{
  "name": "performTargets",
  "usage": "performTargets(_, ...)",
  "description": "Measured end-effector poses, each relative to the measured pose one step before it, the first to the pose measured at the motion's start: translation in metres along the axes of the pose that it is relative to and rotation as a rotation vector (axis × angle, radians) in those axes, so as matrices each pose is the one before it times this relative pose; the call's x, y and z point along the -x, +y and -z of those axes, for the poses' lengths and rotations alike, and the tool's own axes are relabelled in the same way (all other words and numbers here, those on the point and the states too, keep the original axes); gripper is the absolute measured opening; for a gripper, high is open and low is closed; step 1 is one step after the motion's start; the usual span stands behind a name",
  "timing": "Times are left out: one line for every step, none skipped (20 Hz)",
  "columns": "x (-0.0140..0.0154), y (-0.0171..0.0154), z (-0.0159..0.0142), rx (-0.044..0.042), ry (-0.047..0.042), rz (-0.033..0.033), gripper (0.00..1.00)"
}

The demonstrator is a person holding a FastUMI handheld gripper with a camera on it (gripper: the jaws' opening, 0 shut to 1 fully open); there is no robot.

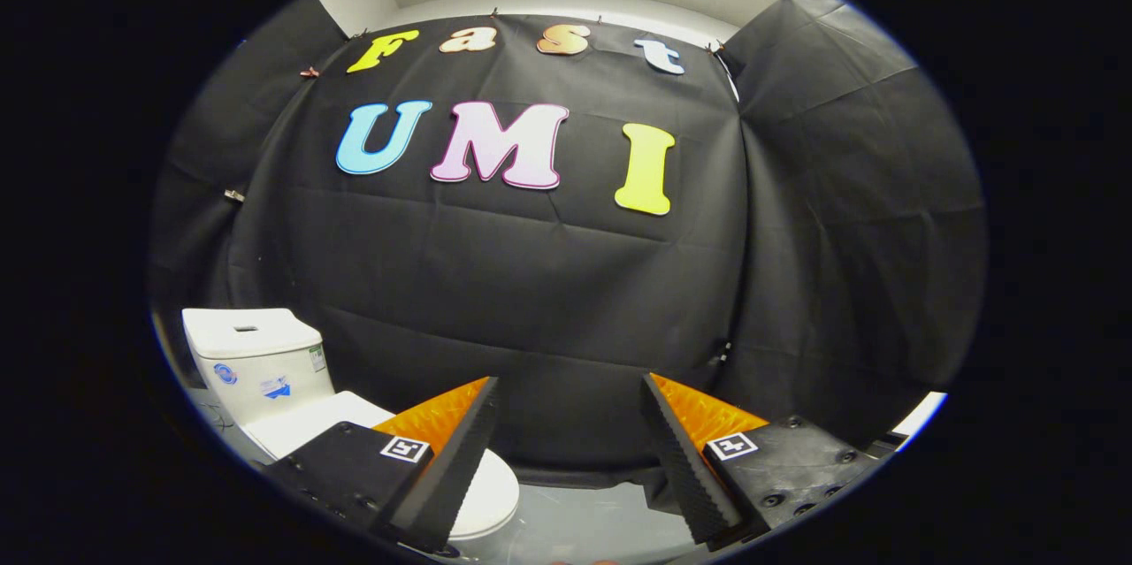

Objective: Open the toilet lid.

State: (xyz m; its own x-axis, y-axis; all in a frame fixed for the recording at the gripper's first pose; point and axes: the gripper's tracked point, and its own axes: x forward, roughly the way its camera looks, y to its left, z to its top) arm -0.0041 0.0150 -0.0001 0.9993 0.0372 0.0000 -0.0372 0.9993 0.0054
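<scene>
Toilet lid (482,494): closed, lying flat on the bowl, forward of the white tank (256,362), partly hidden behind the left finger. Hand-held gripper (570,454): fingers spread wide apart, nothing between them, raised above the grey floor (601,521). Lid sits just beyond the left fingertip, untouched.

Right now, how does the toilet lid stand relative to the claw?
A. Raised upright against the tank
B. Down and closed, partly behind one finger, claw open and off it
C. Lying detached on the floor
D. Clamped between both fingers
B. The toilet lid lies flat and closed below the tank, partly hidden behind one finger, while the claw is open with nothing between its fingers, not touching the lid.
</scene>
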Motion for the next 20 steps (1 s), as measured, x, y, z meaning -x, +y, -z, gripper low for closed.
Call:
performTargets(0.00050,0.00108,-0.00084,-0.00157,0.00055,-0.00179,0.98)
performTargets(-0.00027,0.00008,-0.00118,-0.00334,-0.00186,-0.00159,0.98)
performTargets(-0.00003,0.00030,-0.00130,-0.00590,-0.00171,-0.00336,0.98)
performTargets(-0.00062,0.00084,-0.00180,-0.00308,-0.00370,-0.00388,0.98)
performTargets(-0.00188,0.00037,0.00087,0.00062,0.00579,-0.00238,0.98)
performTargets(-0.00139,-0.00012,0.00071,-0.00082,0.00371,-0.00173,0.98)
performTargets(-0.00117,0.00011,-0.00267,-0.00164,-0.00307,-0.00564,0.98)
performTargets(-0.00198,-0.00060,-0.00202,0.00121,-0.00209,-0.00215,0.98)
performTargets(-0.00253,-0.00027,-0.00057,-0.00118,-0.00233,-0.00499,0.98)
performTargets(-0.00340,-0.00026,0.00166,0.00244,0.00812,-0.00624,0.98)
performTargets(-0.00300,-0.00018,0.00586,0.00338,0.01902,-0.01014,0.98)
performTargets(-0.00283,0.00162,0.00737,-0.00626,0.02613,-0.01474,0.98)
performTargets(-0.00207,0.00038,0.00719,-0.01857,0.03267,-0.01410,0.98)
performTargets(-0.00311,-0.00009,0.01042,-0.02889,0.04485,-0.01361,0.98)
performTargets(-0.00255,-0.00237,0.01335,-0.03460,0.05622,-0.00377,0.98)
performTargets(-0.00240,-0.00688,0.01528,-0.03598,0.06002,0.00846,0.98)
performTargets(-0.00295,-0.00600,0.01080,-0.04315,0.03943,0.00612,0.98)
performTargets(-0.00267,-0.00486,0.01078,-0.04240,0.03181,0.00239,0.98)
performTargets(-0.00353,-0.00750,0.00943,-0.03762,0.03388,0.00747,0.99)
performTargets(-0.00321,-0.00661,0.01091,-0.03540,0.03940,0.00052,0.99)
